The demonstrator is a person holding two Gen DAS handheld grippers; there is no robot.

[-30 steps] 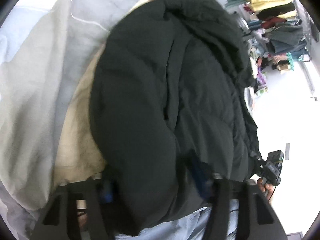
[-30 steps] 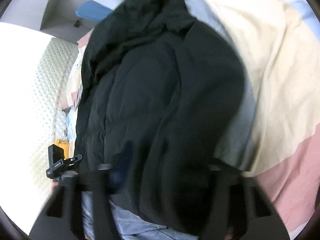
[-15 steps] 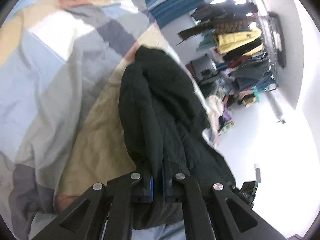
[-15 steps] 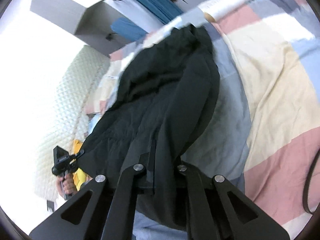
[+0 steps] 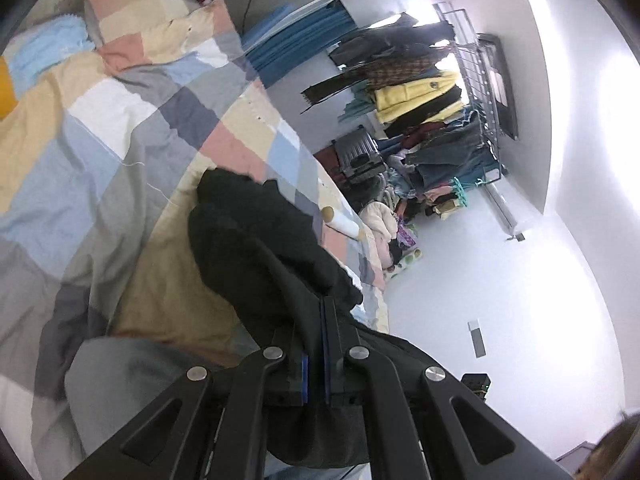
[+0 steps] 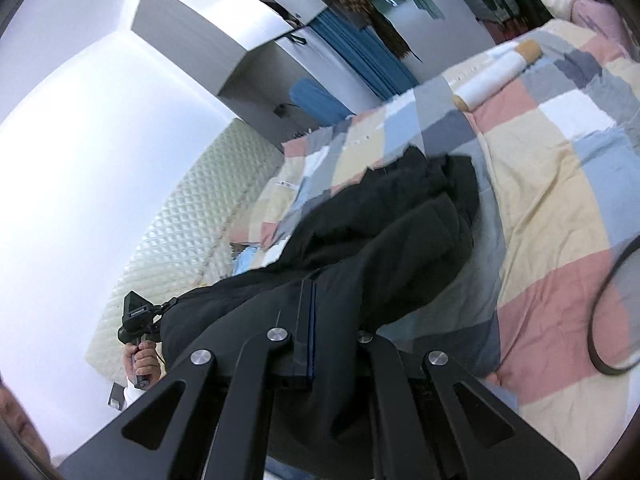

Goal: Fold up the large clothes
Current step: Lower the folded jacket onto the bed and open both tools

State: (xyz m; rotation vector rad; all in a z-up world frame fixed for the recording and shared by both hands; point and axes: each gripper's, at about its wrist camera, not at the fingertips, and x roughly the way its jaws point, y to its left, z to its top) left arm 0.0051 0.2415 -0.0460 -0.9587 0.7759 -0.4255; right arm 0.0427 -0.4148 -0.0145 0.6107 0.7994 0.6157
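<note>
A large black padded jacket (image 5: 256,248) hangs from both grippers above a bed with a patchwork quilt (image 5: 100,120). My left gripper (image 5: 318,308) is shut on one edge of the jacket, black cloth pinched between its blue pads. In the right wrist view the jacket (image 6: 400,236) stretches away from my right gripper (image 6: 316,284), which is shut on another edge; cloth drapes over its right finger. The jacket's far end rests on the quilt (image 6: 560,184). The other gripper's handle (image 6: 138,316), held by a hand, shows at the left.
A white roll with cork-coloured ends (image 6: 496,74) lies on the quilt's far side. A clothes rack full of garments (image 5: 424,92) and a dark suitcase (image 5: 358,152) stand by the wall. A black cable loop (image 6: 608,308) lies on the quilt at right. A padded headboard (image 6: 184,232) is left.
Both grippers went from wide around the jacket to shut on its edges and rose, lifting the jacket off the quilt; more of the room and bed has come into view.
</note>
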